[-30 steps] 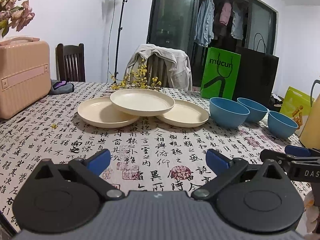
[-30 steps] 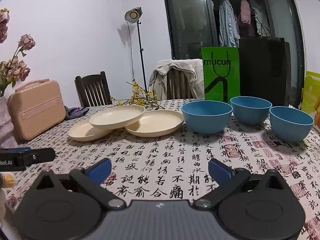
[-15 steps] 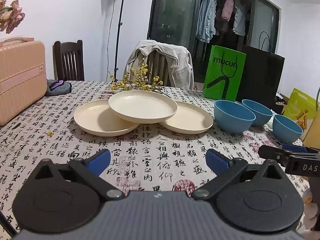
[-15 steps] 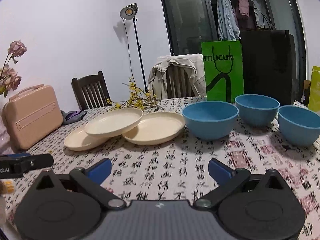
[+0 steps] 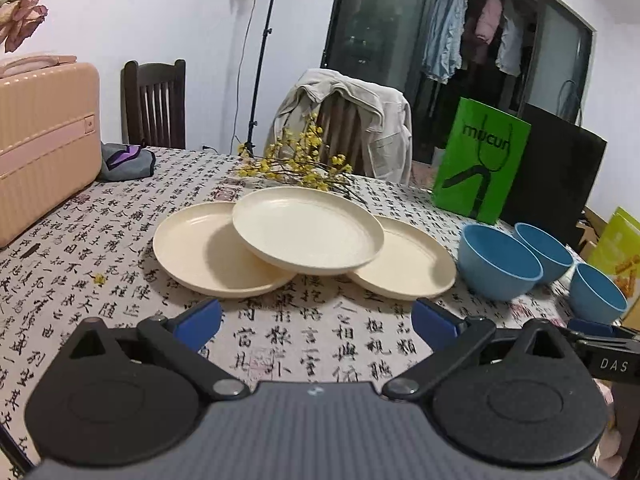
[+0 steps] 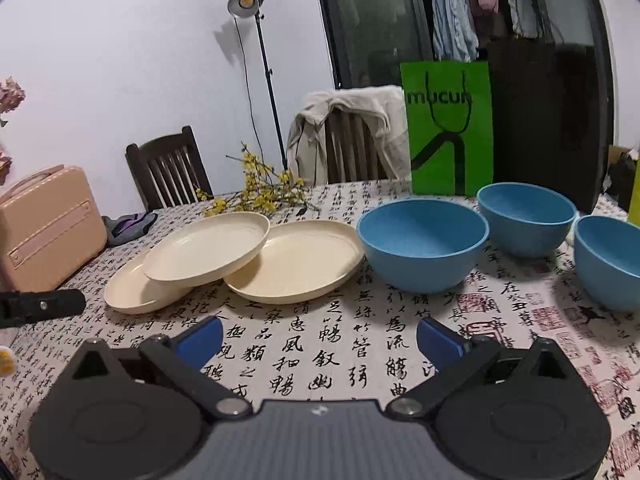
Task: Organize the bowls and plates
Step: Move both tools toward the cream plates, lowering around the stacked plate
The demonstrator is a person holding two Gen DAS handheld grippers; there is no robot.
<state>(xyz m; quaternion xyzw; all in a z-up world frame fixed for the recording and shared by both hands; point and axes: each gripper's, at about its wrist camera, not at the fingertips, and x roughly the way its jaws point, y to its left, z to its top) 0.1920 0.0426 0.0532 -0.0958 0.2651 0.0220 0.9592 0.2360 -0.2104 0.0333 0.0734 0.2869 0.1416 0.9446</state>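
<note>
The left gripper (image 5: pixel 316 318) is held low over the calligraphy-print tablecloth (image 5: pixel 280 336), jaws spread wide and nothing held, aimed at 3 cream plates (image 5: pixel 308 230). The top plate is propped tilted across the other 2. The right gripper (image 6: pixel 320 340) is likewise held low, level, wide apart and unloaded, just before the right-hand plate (image 6: pixel 296 260) and the nearest of 3 blue bowls (image 6: pixel 422 234). The bowls are set in a row to the right of the plates. Only the left wrist view shows the yellow bag (image 5: pixel 618 248) beyond the bowls; only the right wrist view shows the lamp head (image 6: pixel 246 0).
</note>
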